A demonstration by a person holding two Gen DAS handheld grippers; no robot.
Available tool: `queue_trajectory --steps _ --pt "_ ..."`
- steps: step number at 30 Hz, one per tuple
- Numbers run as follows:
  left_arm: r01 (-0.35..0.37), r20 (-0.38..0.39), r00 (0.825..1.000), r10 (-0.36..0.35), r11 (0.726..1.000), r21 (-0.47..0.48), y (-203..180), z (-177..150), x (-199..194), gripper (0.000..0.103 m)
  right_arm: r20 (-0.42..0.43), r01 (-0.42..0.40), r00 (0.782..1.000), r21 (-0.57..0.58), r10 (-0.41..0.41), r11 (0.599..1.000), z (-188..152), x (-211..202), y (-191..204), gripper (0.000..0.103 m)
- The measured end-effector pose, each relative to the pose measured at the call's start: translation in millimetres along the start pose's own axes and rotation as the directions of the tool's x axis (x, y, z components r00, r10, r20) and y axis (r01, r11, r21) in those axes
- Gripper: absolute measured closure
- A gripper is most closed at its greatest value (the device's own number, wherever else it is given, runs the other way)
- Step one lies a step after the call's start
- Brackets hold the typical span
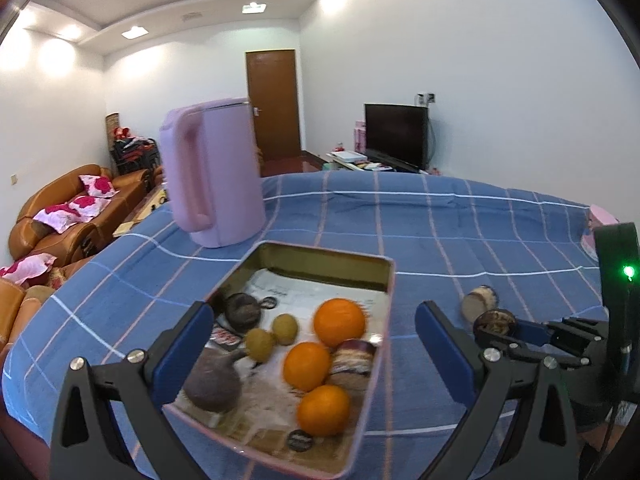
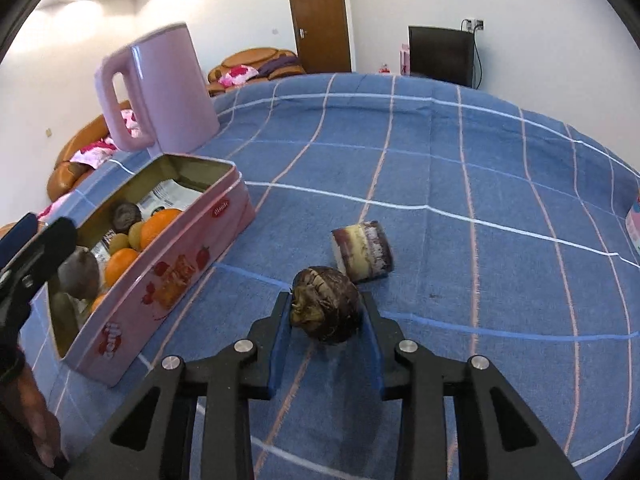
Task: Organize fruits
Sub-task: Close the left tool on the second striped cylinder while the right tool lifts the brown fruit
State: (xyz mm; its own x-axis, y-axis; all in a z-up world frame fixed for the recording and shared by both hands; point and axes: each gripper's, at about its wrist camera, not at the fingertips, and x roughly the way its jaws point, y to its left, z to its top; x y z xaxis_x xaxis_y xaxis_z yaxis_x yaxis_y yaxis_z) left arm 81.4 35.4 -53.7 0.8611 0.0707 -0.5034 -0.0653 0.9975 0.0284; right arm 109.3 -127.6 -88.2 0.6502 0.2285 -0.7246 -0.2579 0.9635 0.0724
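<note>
A pink tin box [image 1: 390, 280] [image 2: 192, 248] stands open on the blue checked cloth. It holds three oranges [image 1: 339, 322], two small green fruits [image 1: 285, 329], dark round fruits [image 1: 241, 312] and a cut purple-and-white piece [image 1: 352, 360]. My left gripper [image 1: 314, 346] is open above the box's near end. My right gripper [image 2: 325, 310] is shut on a dark brown round fruit [image 2: 326, 304], also in the left wrist view [image 1: 494, 320], to the right of the box. A cut purple-and-white piece [image 2: 363, 251] [image 1: 480, 300] lies on the cloth just beyond it.
A tall pink jug [image 1: 214, 172] [image 2: 160, 88] stands behind the box. A pink object [image 2: 634, 224] [image 1: 600, 224] sits at the cloth's right edge. Brown sofas with pink cushions [image 1: 72, 208] lie to the left, a TV [image 1: 396, 134] and door at the back.
</note>
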Motion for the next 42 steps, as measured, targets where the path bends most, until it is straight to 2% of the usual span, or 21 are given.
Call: queue_trajectory --steps 4,11,18,21,24,25,29,31,33,34,35,38,42 --pt "0.034 -0.019 0.999 -0.033 0.999 0.037 -28.1 5.8 8.3 0.000 0.044 0.068 0.997 -0.016 -0.067 0.998 -1.2 -12.7 -14.7 0.069" --pt "0.095 -0.101 0.991 -0.087 0.992 0.079 -79.2 7.5 34.0 0.000 0.080 0.184 0.980 0.014 -0.185 0.983 4.0 -21.1 -60.9 0.069" --pt "0.160 -0.214 0.967 -0.139 0.983 0.085 -113.9 6.5 65.8 0.003 0.094 0.230 0.968 0.037 -0.232 0.972 8.1 -24.0 -88.7 0.069" --pt "0.186 -0.248 0.955 -0.160 0.979 0.086 -126.3 7.6 76.0 0.006 0.102 0.215 0.970 0.063 -0.221 0.974 8.3 -25.8 -98.9 0.069" --pt "0.189 -0.258 0.953 -0.157 0.977 0.103 -137.5 10.5 82.4 0.009 0.115 0.215 0.968 0.074 -0.223 0.974 6.3 -28.3 -101.1 0.069" --pt "0.201 -0.278 0.946 -0.166 0.974 0.101 -141.2 10.9 87.5 0.010 0.117 0.213 0.968 0.076 -0.220 0.974 6.0 -29.1 -101.8 0.069" --pt "0.203 -0.330 0.930 -0.160 0.974 0.100 -144.8 7.1 101.3 0.022 0.125 0.205 0.969 0.079 -0.214 0.976 6.0 -29.9 -101.0 0.069" --pt "0.213 -0.339 0.925 -0.169 0.972 0.096 -146.4 6.7 102.5 0.035 0.129 0.200 0.969 0.075 -0.209 0.977 5.9 -30.3 -100.5 0.068" --pt "0.220 -0.346 0.922 -0.175 0.971 0.094 -147.1 5.1 103.8 0.039 0.124 0.194 0.972 0.068 -0.201 0.979 6.0 -29.1 -99.3 0.068" --pt "0.232 -0.356 0.915 -0.188 0.969 0.085 -146.5 4.9 105.4 0.052 0.121 0.190 0.973 0.066 -0.197 0.980 6.5 -28.2 -99.0 0.068" --pt "0.244 -0.366 0.909 -0.200 0.967 0.077 -145.1 4.6 106.7 0.059 0.115 0.184 0.975 0.061 -0.190 0.981 6.8 -26.8 -98.4 0.068" --pt "0.262 -0.365 0.904 -0.222 0.963 0.063 -144.3 3.3 107.3 0.058 0.108 0.175 0.978 0.051 -0.180 0.983 7.6 -24.7 -97.9 0.068" --pt "0.267 -0.336 0.913 -0.231 0.962 0.063 -144.5 4.3 101.0 0.058 0.114 0.164 0.979 0.041 -0.168 0.986 7.7 -25.4 -95.8 0.068"
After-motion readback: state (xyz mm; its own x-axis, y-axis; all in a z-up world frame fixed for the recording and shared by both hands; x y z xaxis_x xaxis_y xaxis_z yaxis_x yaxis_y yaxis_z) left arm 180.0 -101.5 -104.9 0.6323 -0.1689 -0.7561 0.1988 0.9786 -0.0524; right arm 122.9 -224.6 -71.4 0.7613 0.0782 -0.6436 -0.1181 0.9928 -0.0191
